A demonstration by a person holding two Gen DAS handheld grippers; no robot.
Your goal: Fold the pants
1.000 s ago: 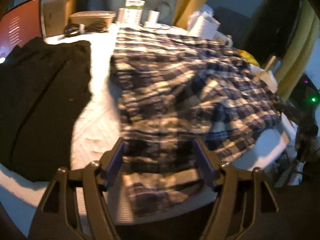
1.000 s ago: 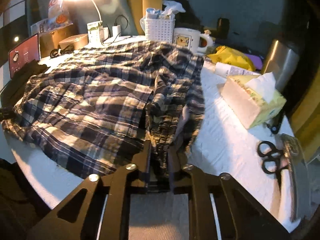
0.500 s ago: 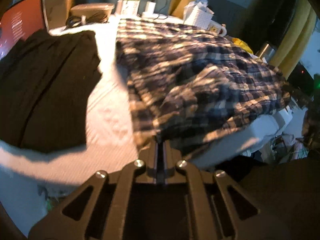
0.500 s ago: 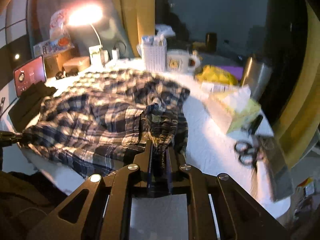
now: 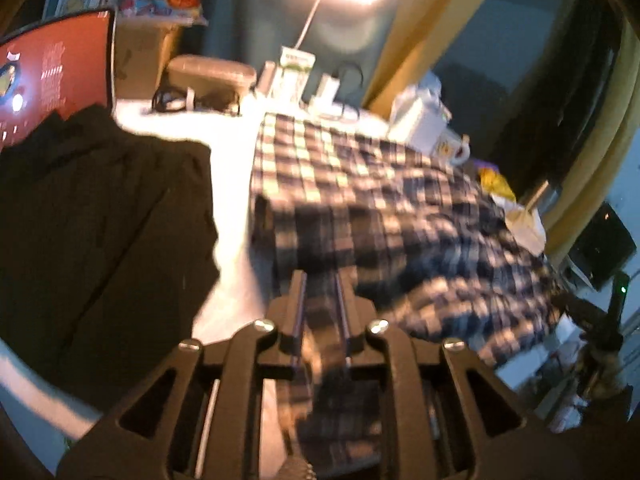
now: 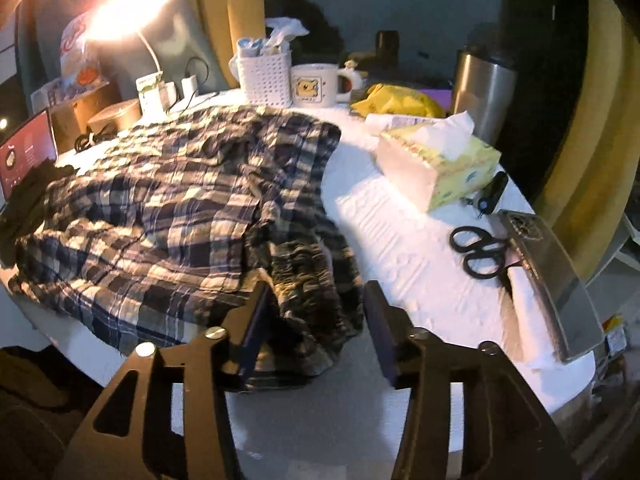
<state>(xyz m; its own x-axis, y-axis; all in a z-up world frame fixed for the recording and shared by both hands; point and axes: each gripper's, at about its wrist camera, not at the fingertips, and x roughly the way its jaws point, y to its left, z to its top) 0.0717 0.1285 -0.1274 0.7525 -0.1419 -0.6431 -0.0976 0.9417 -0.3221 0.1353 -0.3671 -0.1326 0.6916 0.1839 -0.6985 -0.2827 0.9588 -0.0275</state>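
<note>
Here, scene: a white-covered worktop (image 6: 404, 248) carries plaid pants (image 6: 168, 208) spread across most of its middle, lit by a desk lamp (image 6: 120, 4) at the back.
Plaid pants: rumpled, lying on the worktop, one bunched edge hanging over the near rim in front of both tongs; in the left wrist view the cloth (image 5: 384, 208) is blurred.
Left tongs (image 5: 320, 292): jaws narrowly apart and opening, with a strip of the plaid cloth running between them; whether the pads press on it cannot be told through the blur.
Right tongs (image 6: 316, 304): jaws wide apart and opening, the gathered waistband fold of the pants lying between them, clear of both pads.
Dark garment (image 5: 92, 216): flat on the worktop, just beside the pants on their left in the left wrist view, a strip of white cover between the two.
Tissue box (image 6: 440, 164): yellow, on the right part of the worktop, well apart from the pants.
Scissors (image 6: 478, 252): black-handled, near the right rim, beside a metal case (image 6: 556, 280).
Mug (image 6: 316, 84): white, at the back, next to a white basket (image 6: 266, 74).
Red screen (image 5: 56, 76): upright behind the dark garment.
</note>
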